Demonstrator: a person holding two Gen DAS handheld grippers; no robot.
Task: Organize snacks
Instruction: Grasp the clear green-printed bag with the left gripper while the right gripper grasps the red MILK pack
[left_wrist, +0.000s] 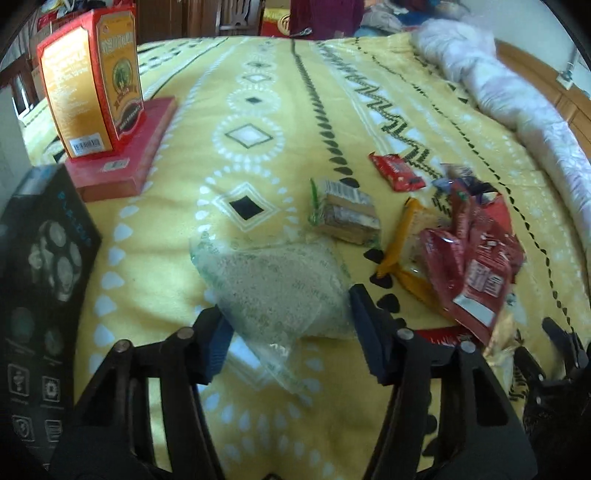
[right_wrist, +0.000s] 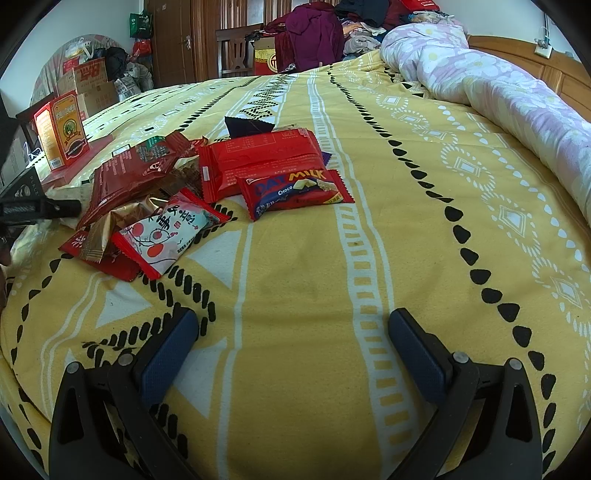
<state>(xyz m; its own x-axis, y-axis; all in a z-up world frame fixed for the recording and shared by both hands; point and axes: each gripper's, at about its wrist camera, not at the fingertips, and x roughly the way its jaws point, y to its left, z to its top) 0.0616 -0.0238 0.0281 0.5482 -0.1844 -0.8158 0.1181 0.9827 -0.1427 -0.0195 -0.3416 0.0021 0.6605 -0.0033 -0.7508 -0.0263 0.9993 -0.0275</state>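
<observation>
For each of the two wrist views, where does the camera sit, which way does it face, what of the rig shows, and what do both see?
Left wrist: sits behind the left gripper, tilted down across the yellow blanket; its fingers flank a clear bag of grains; the right gripper shows at the frame's right edge.
Right wrist: sits behind the right gripper, open over bare blanket, facing the snack pile and rolled quilt.
Shared: the orange-red box, blanket, snack pile, quilt.
</observation>
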